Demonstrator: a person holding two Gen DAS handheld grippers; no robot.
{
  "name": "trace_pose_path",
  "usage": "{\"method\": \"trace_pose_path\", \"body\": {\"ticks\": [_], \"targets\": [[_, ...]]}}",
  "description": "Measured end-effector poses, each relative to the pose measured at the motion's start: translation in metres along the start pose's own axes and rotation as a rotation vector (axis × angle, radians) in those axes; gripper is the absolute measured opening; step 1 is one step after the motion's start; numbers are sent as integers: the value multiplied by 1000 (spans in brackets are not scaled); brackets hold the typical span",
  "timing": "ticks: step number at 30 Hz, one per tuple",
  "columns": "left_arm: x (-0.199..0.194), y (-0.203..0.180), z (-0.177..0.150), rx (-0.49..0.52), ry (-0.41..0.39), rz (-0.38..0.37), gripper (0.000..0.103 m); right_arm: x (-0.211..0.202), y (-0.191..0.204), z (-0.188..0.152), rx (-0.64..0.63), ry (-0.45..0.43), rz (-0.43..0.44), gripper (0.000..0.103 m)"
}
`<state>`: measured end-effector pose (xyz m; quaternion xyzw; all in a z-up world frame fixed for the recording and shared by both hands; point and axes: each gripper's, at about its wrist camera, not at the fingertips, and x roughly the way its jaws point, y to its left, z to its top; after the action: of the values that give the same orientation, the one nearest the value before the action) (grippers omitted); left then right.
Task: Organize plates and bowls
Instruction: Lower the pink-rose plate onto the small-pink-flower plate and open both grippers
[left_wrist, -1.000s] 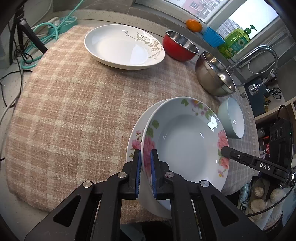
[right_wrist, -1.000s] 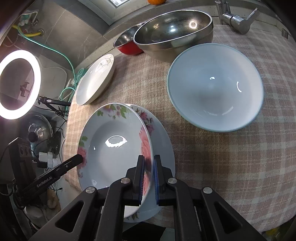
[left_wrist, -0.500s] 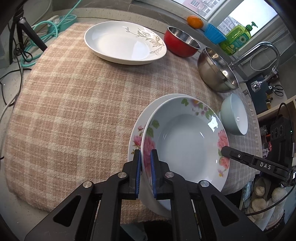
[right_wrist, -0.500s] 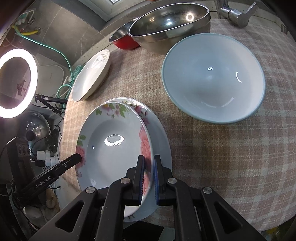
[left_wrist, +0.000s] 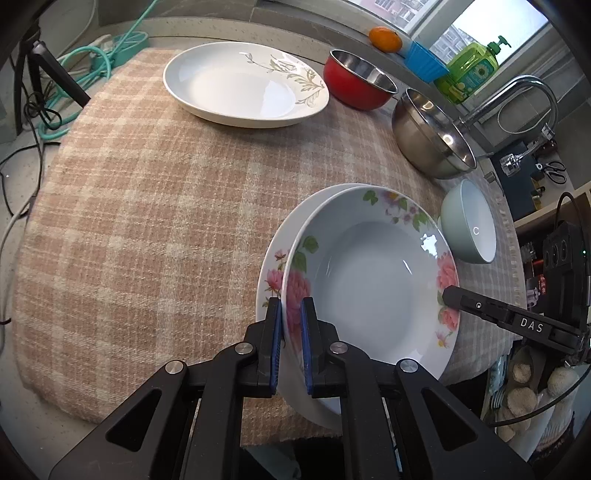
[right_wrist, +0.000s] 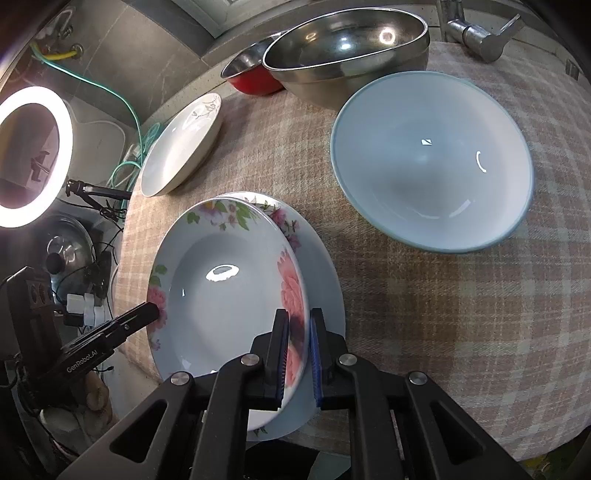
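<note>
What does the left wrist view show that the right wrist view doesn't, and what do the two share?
Only the left wrist view: an orange, a blue cup, a green soap bottle and the window.

Only the right wrist view: a lit ring light and a pot lid beyond the table edge.

Both: the top floral plate on a second floral plate, gripped at opposite rims by the left gripper and right gripper; also the leaf-pattern plate, red bowl, steel bowl, pale blue bowl and plaid cloth.

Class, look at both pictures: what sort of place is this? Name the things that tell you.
Most likely a home kitchen counter by a window: a tap at the edge, a green dish-soap bottle on the sill, and a checked cloth laid with bowls and plates.
</note>
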<state>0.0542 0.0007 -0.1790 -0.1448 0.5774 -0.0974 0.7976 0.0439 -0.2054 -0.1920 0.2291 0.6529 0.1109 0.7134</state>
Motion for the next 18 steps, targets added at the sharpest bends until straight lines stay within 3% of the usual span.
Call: {"method": "trace_pose_path", "body": {"ticks": [8,18], "targets": [[-9,2,1,4,-24,0,10,-11,0,-1,-19,-32,-32,25],[-25,15,8,-30,-63,0,10,-26,0,2,-10,-69,-51,26]]}}
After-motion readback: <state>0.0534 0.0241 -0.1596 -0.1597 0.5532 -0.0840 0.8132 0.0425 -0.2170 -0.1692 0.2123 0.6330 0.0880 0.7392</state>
